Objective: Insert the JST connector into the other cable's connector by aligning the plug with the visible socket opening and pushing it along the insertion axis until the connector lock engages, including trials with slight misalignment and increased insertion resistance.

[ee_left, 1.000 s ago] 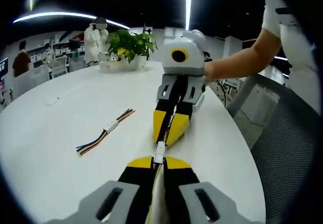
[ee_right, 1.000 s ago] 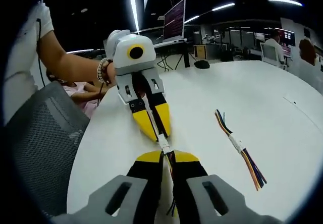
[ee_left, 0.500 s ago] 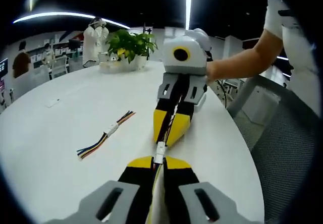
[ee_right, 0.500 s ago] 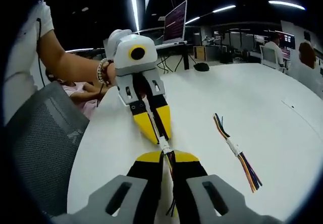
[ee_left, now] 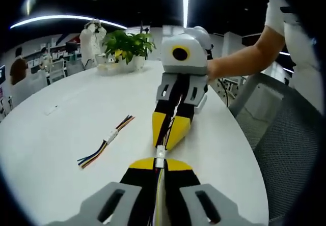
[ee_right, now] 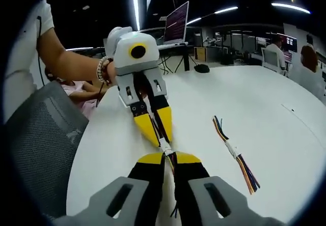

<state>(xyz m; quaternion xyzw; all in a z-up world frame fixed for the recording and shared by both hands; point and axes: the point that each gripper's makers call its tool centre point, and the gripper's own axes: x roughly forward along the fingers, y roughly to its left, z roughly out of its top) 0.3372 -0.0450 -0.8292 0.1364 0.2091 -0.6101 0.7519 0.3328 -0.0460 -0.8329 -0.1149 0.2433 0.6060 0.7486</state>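
While both grippers' fingers [ee_left: 160, 169] clamp wires, white connectors [ee_left: 159, 153] meet.

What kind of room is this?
Probably an open office. A big round white table stands among desks with a lit monitor, a mesh office chair and a potted plant.

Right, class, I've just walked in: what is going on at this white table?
A person holds a two-jaw gripper in each hand, tip to tip over the white table. The left gripper and the right gripper are each shut on a cable end, and the white JST connectors meet between the tips. Whether the lock has engaged cannot be told. A second, already joined multicoloured cable lies untouched beside them.
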